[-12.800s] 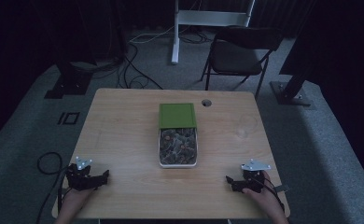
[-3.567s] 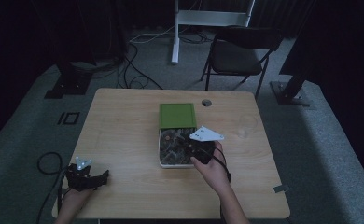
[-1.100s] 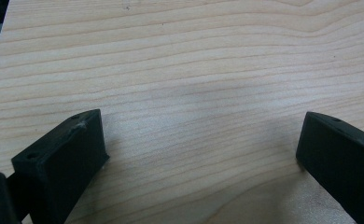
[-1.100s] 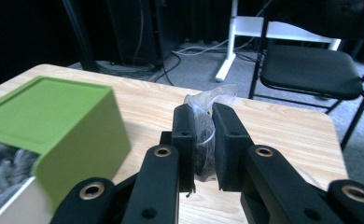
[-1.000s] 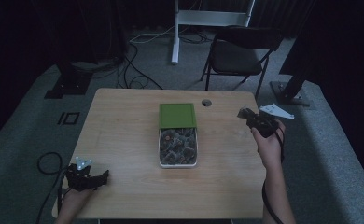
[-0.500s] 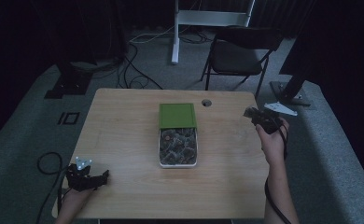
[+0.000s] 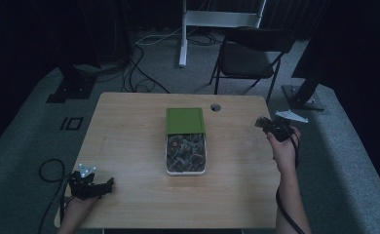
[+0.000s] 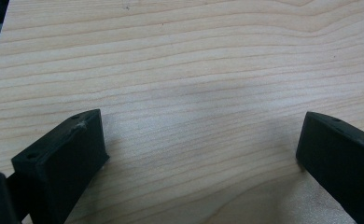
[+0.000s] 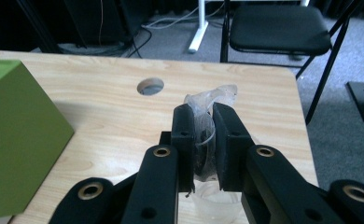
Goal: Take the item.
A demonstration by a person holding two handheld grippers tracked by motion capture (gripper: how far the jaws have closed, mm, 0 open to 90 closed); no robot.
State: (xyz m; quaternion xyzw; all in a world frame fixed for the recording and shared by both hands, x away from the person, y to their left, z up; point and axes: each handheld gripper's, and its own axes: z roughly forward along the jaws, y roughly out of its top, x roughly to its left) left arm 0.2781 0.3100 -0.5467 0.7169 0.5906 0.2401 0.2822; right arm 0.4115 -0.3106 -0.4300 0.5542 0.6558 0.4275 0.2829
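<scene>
Holding a small clear crinkled plastic packet [image 9: 207, 116] with dark contents, my right fingers [image 9: 203, 140] are pressed onto it from both sides, its transparent top sticking up above the tips. Below them in the right gripper view sits a round, translucent plastic cup [image 9: 215, 200], partly hidden by my fingers; whether the packet touches it I cannot tell. In the high view my right gripper [image 7: 275, 127] hangs over the right edge of the light wooden desk [image 7: 129, 131], near the far right corner, with the grey carpeted floor [image 7: 344, 161] just beyond. A round cable hole [image 9: 150, 86] lies ahead of my fingers, toward the far edge, and the bare wood between is free.

A white rectangular tray of dark wrapped pieces [image 7: 186, 153] sits at the desk's centre, its green rectangular lid [image 7: 185, 120] touching the tray's far end; both stand well apart from my right gripper, with an open strip of wood between.

My left gripper [image 7: 88, 183] rests at the near left corner, close to the front edge. Its fingers [image 8: 61, 158] are spread wide with only bare wood grain between them. A black folding chair [image 7: 256, 53] stands on the floor beyond the far edge.
</scene>
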